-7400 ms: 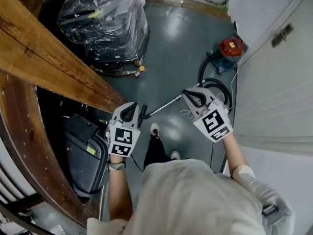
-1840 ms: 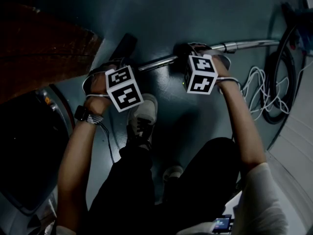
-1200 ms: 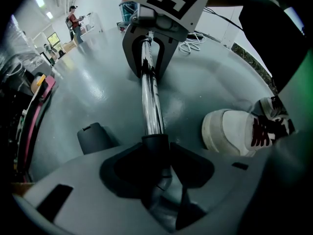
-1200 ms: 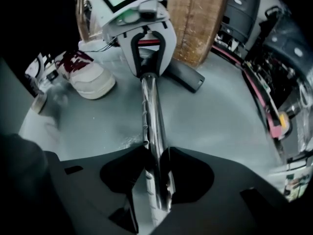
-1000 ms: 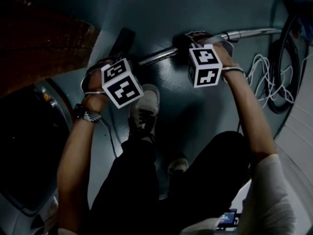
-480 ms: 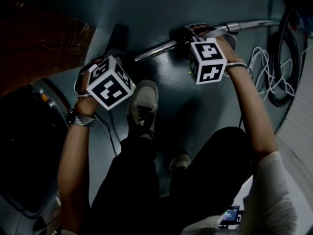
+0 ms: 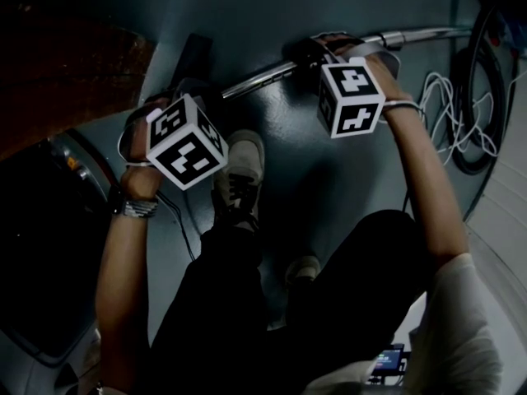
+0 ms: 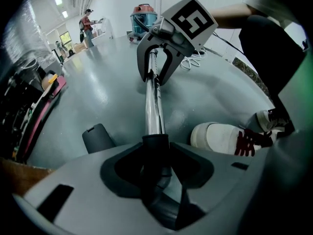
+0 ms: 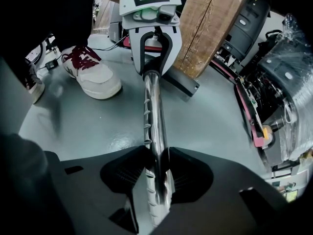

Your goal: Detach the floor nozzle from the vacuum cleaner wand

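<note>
Glossy grey-green floor (image 7: 329, 171), dim from the head view. Lying across it: long chrome vacuum wand (image 9: 152, 111), running to flat black floor nozzle (image 9: 182, 83) beside thick wooden plank (image 9: 210, 23). Clamps black plastic collar (image 8: 155, 143) at wand's nozzle end in left gripper (image 8: 156, 168); clamps bare chrome tube in right gripper (image 9: 156, 177). Shown only by left gripper view: red-lidded canister vacuum (image 8: 145, 14) far off.

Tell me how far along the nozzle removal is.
Done: left gripper clamps the black collar, right gripper clamps the chrome wand. In hand: both grips set, but the floor nozzle looks still joined. Remaining: pull them apart.
</note>
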`<state>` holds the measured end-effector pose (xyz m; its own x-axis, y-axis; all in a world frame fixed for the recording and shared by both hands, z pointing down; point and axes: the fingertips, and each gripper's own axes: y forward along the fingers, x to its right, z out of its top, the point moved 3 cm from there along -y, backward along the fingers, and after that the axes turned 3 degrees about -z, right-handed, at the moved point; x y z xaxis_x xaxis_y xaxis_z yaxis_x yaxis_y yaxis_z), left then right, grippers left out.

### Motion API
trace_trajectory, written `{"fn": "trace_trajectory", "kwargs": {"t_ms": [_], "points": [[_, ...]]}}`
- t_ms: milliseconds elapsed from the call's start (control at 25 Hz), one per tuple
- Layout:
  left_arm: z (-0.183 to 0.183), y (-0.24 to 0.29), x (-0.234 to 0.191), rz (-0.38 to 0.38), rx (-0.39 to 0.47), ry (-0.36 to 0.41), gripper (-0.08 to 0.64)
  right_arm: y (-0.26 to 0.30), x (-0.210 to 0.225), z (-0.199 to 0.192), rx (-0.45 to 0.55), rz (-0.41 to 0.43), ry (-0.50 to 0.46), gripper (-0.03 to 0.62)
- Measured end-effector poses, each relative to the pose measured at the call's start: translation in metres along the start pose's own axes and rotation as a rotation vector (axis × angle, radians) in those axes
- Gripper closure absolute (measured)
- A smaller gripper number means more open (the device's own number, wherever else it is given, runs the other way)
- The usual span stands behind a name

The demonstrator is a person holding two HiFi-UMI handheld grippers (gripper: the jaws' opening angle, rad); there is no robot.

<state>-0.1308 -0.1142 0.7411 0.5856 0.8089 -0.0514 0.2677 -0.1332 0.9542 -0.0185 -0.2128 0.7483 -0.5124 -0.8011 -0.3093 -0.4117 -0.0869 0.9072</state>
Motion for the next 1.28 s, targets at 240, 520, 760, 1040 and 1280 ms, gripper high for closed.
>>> {"fn": "trace_trajectory", "kwargs": {"t_ms": [240, 520, 760, 1040, 1280], "points": [[-0.001, 0.000, 0.003, 0.040, -0.093, 0.098, 0.393, 0.001, -0.001, 0.001, -0.002, -0.004, -0.016, 0.423], [-0.001, 0.000, -0.001, 0.096, -0.088, 0.137, 0.393, 0.001, 0.002, 0.000, 0.006, -0.016, 0.006, 0.423], [0.000, -0.001, -0.001, 0.119, -0.031, 0.119, 0.394, 0.003, 0.000, -0.007, 0.018, -0.039, 0.009, 0.423], [-0.002, -0.004, -0.003, -0.007, 0.023, 0.044, 0.397, -0.001, 0.000, -0.007, 0.028, -0.054, 0.004, 0.423], [0.000, -0.009, -0.011, -0.081, 0.058, 0.018, 0.397, -0.006, 0.004, -0.005, 0.029, -0.080, -0.016, 0.436]]}}
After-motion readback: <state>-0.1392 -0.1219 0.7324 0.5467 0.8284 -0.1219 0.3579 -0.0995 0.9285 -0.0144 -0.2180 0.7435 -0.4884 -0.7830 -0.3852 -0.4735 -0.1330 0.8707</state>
